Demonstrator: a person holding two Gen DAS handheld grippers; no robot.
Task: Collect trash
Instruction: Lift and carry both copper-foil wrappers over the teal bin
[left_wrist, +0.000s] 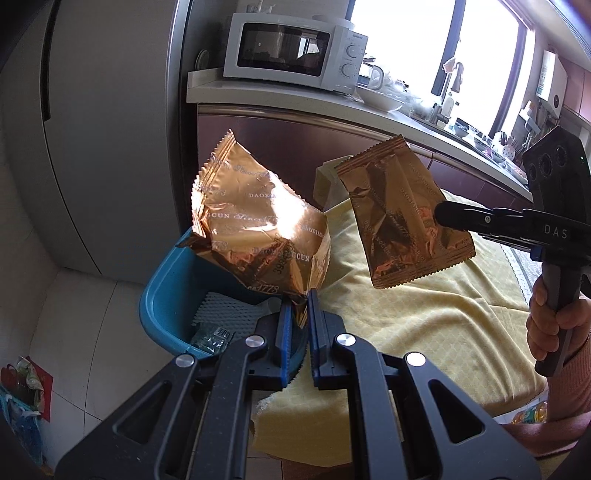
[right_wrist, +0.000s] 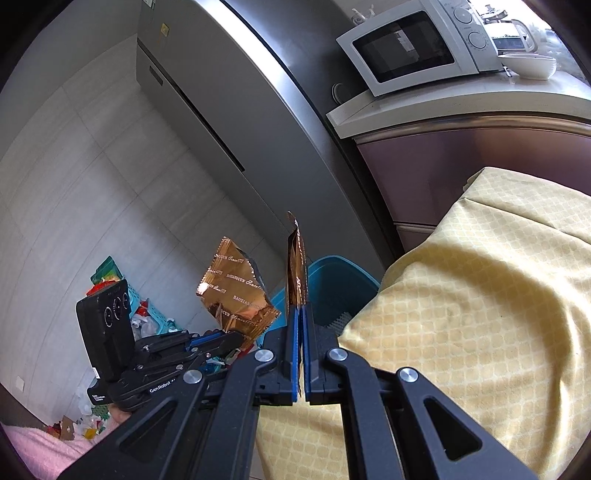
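My left gripper (left_wrist: 298, 301) is shut on the corner of a puffed copper foil wrapper (left_wrist: 258, 229) and holds it up over a blue trash bin (left_wrist: 166, 295). My right gripper (left_wrist: 441, 214) is shut on a flat copper foil wrapper (left_wrist: 402, 218) and holds it above the yellow tablecloth. In the right wrist view the right gripper (right_wrist: 299, 308) pinches its wrapper (right_wrist: 296, 266) edge-on; the left gripper (right_wrist: 236, 338), its wrapper (right_wrist: 236, 291) and the bin (right_wrist: 340, 284) sit beyond.
The table under a yellow cloth (left_wrist: 424, 314) is to the right of the bin. A grey fridge (left_wrist: 110, 129) stands behind it. A counter with a white microwave (left_wrist: 291, 48) runs along the back. Clutter and a teal basket (right_wrist: 147, 314) lie on the floor.
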